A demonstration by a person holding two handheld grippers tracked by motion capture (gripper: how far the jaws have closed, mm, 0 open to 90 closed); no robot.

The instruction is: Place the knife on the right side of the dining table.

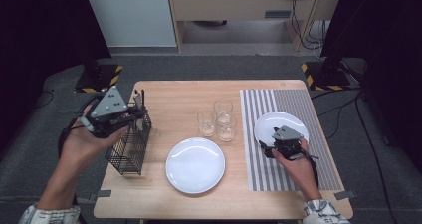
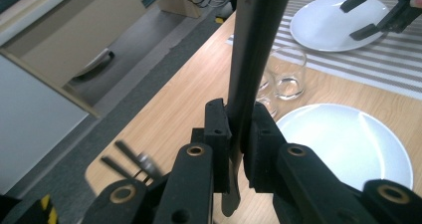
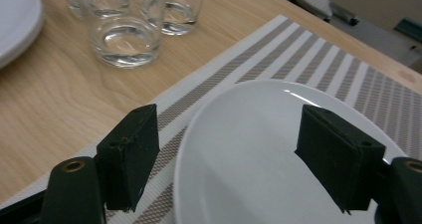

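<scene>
The left claw (image 2: 238, 134) is clamped on a dark flat utensil handle (image 2: 254, 59), holding it upright above the black wire caddy (image 1: 130, 147) at the table's (image 1: 169, 97) left edge, apparently to lift it clear. The right claw (image 3: 231, 159) hangs wide open over the white plate (image 3: 268, 149) on the striped placemat (image 3: 298, 59), with the three glasses (image 1: 219, 119) and the second plate (image 1: 195, 165) well apart, leaving free room between.

Two handheld claws, black bodies. Left claw (image 1: 130, 112) has a grey three-cornered plate with dark dots on top; right claw (image 1: 265, 148) has a smaller grey plate. Jaws are black, blocky, flat pads; brass-ringed screw holes at the jaw bases. Black cables trail off. Sleeves are light plaid.
</scene>
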